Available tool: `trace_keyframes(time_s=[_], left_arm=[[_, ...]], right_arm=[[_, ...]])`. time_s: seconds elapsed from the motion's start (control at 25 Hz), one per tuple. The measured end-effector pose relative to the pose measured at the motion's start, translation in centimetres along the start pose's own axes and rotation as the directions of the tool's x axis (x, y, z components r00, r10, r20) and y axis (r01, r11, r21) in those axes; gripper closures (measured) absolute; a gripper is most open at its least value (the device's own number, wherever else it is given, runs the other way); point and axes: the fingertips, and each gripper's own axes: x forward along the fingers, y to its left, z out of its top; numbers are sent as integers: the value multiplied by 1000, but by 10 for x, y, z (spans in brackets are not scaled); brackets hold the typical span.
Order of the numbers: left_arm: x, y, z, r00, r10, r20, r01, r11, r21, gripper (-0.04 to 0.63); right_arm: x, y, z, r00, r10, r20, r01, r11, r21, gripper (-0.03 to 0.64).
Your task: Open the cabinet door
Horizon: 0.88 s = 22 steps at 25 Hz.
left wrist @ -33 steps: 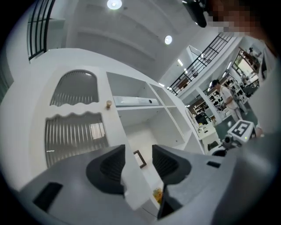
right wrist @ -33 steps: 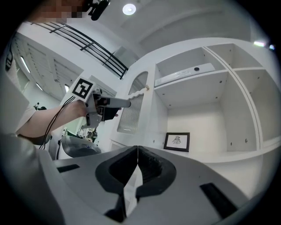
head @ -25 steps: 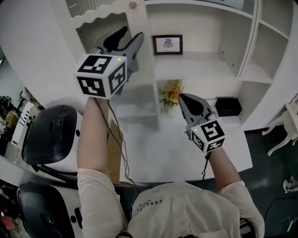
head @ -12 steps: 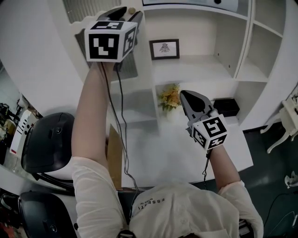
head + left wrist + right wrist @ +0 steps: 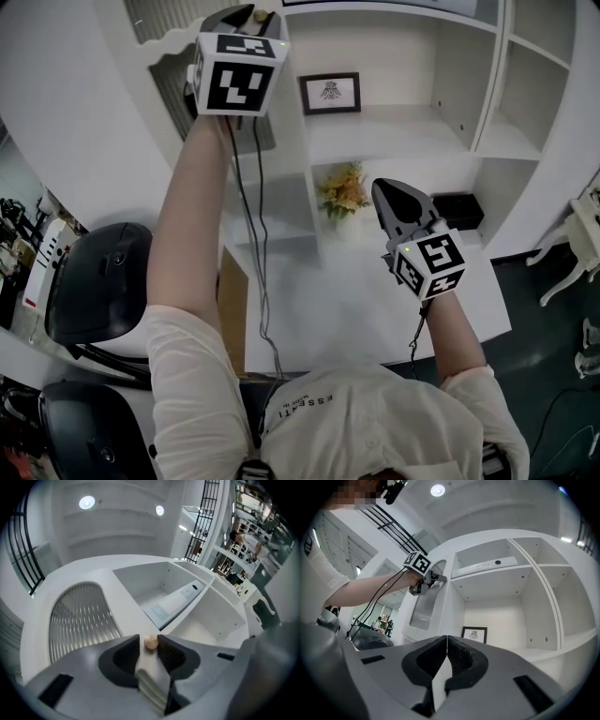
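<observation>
Left tool raised to the door knob.
Jaws have just been closing round the knob, a sliver short of clamping; the cabinet door, upper left of the shelving, is still shut. Right tool closed, empty.

The cabinet door is white with a ribbed grey glass panel, and its knob is pale tan. Each marker cube bears black-and-white squares. The desk is white, the picture black-framed, the flowers yellow, and the box black.
</observation>
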Motion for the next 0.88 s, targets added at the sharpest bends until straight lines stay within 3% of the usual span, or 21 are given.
trace_keyframes(time_s=[0.16, 0.52, 0.88], left_arm=[[-1, -2, 0, 1000, 2, 7, -2, 999, 49, 505], [-17, -3, 4, 998, -64, -3, 64, 997, 48, 508], [-53, 0, 17, 989, -137, 60, 136, 990, 31, 508]], right_arm=[[-3, 7, -7, 1000, 15, -21, -15, 1000, -3, 601], [-10, 6, -18, 998, 41, -57, -41, 999, 2, 601], [-14, 36, -20, 995, 70, -65, -71, 997, -14, 601]])
